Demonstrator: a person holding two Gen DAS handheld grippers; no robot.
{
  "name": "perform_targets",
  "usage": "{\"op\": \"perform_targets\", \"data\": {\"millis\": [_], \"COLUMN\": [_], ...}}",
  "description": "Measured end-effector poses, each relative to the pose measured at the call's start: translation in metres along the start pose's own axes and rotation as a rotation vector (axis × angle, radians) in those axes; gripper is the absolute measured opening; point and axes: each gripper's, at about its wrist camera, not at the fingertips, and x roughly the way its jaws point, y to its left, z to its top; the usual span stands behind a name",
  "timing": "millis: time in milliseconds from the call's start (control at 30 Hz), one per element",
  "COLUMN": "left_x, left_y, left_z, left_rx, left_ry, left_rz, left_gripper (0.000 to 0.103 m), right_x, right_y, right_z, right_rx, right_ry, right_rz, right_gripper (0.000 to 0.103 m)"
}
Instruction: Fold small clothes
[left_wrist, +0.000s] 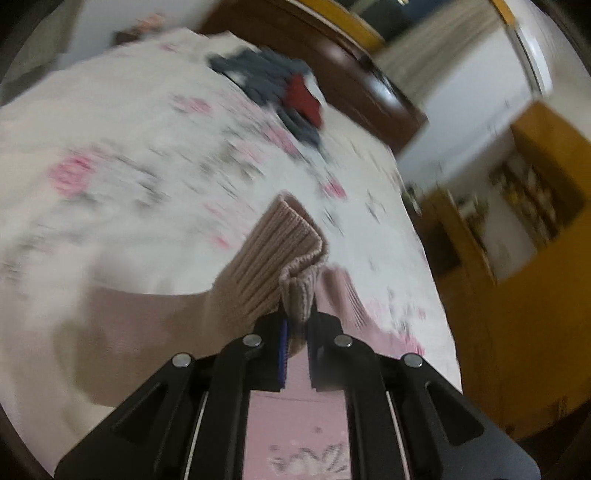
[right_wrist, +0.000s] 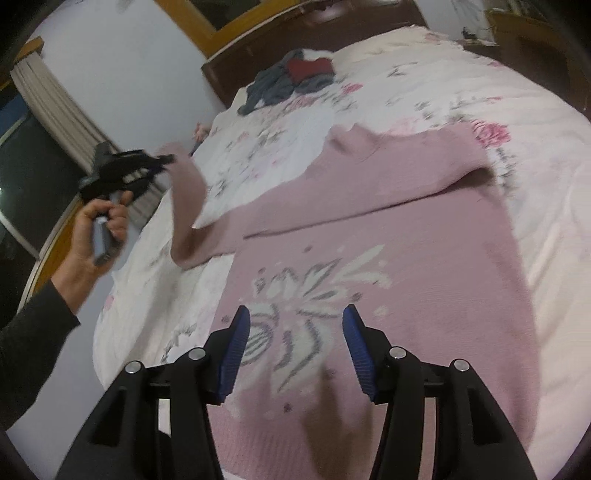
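Note:
A pink knitted sweater (right_wrist: 388, 236) with a white flower pattern lies spread on the bed. My left gripper (left_wrist: 297, 325) is shut on the ribbed cuff (left_wrist: 284, 254) of its sleeve and holds it lifted above the bed. In the right wrist view the left gripper (right_wrist: 168, 158) is at the left, held by a hand (right_wrist: 96, 236), with the sleeve (right_wrist: 188, 192) hanging from it down to the sweater body. My right gripper (right_wrist: 295, 325) hovers open over the flower pattern, with nothing between its blue pads (right_wrist: 236, 347).
The bed carries a white floral cover (right_wrist: 461, 85). A heap of grey and red clothes (right_wrist: 295, 79) lies near the dark wooden headboard (right_wrist: 258, 48). Yellow wooden furniture (left_wrist: 524, 280) stands past the bed's edge, and a curtain (right_wrist: 55, 103) and dark window are at the left.

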Motion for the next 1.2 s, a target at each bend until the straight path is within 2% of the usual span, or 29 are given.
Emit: {"op": "perform_targets", "data": {"millis": [167, 300, 333, 367, 400, 433, 467, 567, 633, 700, 800, 867, 900, 933, 1067, 1167, 1200], "left_x": [0.100, 0.167, 0.181, 0.190, 0.192, 0.188, 0.178, 0.135, 0.107, 0.078, 0.038, 0.027, 0.021, 0.015, 0.000, -0.003, -0.005], "left_y": [-0.038, -0.046, -0.044, -0.041, -0.037, -0.032, -0.025, 0.002, 0.019, 0.039, 0.059, 0.063, 0.068, 0.073, 0.081, 0.089, 0.091], "left_z": [-0.050, -0.092, -0.104, -0.113, -0.118, -0.118, -0.117, -0.115, -0.121, -0.138, -0.160, -0.176, -0.183, -0.189, -0.204, -0.211, -0.211], "left_rx": [0.064, 0.105, 0.122, 0.135, 0.135, 0.120, 0.098, 0.030, -0.025, -0.067, -0.093, -0.113, -0.134, -0.156, -0.182, -0.229, -0.242], "left_ry": [0.150, 0.290, 0.328, 0.352, 0.356, 0.340, 0.311, 0.240, 0.224, 0.222, 0.222, 0.215, 0.214, 0.216, 0.205, 0.207, 0.204], "left_rz": [-0.015, -0.003, 0.024, 0.044, 0.060, 0.058, 0.035, -0.002, -0.022, -0.034, -0.043, -0.049, -0.059, -0.075, -0.085, -0.096, -0.096], "left_gripper": [0.006, 0.008, 0.013, 0.023, 0.032, 0.050, 0.064, 0.074, 0.075, 0.077, 0.080, 0.082, 0.082, 0.082, 0.082, 0.082, 0.082], "right_x": [-0.009, -0.003, 0.001, 0.006, 0.013, 0.023, 0.032, 0.075, 0.120, 0.160, 0.218, 0.248, 0.259, 0.267, 0.277, 0.279, 0.271], "right_y": [-0.030, -0.056, -0.063, -0.069, -0.074, -0.081, -0.085, -0.097, -0.100, -0.100, -0.098, -0.099, -0.101, -0.102, -0.092, -0.083, -0.079], "right_z": [0.012, 0.027, 0.033, 0.041, 0.048, 0.060, 0.070, 0.108, 0.133, 0.149, 0.165, 0.165, 0.163, 0.161, 0.159, 0.167, 0.172], "right_rx": [0.026, 0.060, 0.078, 0.100, 0.125, 0.160, 0.188, 0.271, 0.316, 0.352, 0.344, 0.335, 0.341, 0.357, 0.377, 0.345, 0.327], "right_ry": [-0.023, -0.011, -0.004, 0.007, 0.017, 0.035, 0.048, 0.109, 0.187, 0.250, 0.323, 0.376, 0.399, 0.408, 0.440, 0.464, 0.453], "right_rz": [-0.032, -0.044, -0.035, -0.021, 0.001, 0.047, 0.084, 0.203, 0.298, 0.321, 0.249, 0.168, 0.130, 0.117, 0.159, 0.149, 0.143], "right_gripper": [0.054, 0.055, 0.056, 0.057, 0.066, 0.072, 0.073, 0.073, 0.058, 0.054, 0.053, 0.052, 0.045, 0.045, 0.044, 0.012, 0.010]}}
